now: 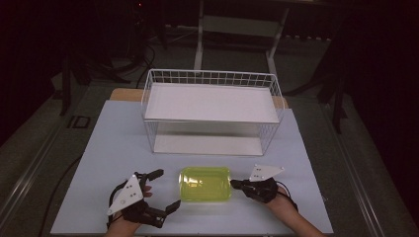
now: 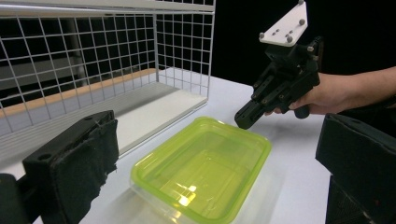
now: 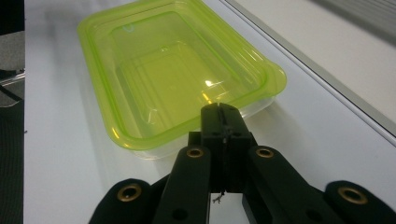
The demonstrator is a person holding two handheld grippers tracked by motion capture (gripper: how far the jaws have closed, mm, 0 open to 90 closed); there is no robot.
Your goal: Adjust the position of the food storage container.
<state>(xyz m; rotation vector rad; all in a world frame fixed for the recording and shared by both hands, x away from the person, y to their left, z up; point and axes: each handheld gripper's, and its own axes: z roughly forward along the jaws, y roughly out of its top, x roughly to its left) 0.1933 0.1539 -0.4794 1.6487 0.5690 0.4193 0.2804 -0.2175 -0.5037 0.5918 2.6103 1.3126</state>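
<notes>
A see-through yellow-green container (image 1: 205,183) lies flat on the white table, near its front edge. My left gripper (image 1: 167,189) is open just to its left, and its two black pads (image 2: 74,163) stand wide apart with the container (image 2: 205,170) between and beyond them. My right gripper (image 1: 233,183) is shut at the container's right end. In the right gripper view its tips (image 3: 219,112) are pressed together at the near rim of the container (image 3: 173,70), and I cannot see anything clamped between them. In the left gripper view the right gripper (image 2: 243,120) hovers at the far rim.
A white wire basket (image 1: 212,74) with a white shelf panel stands behind the container, across the back half of the table (image 1: 118,143). Its wire wall (image 2: 177,46) is close by in the left gripper view. Dark floor and frame legs surround the table.
</notes>
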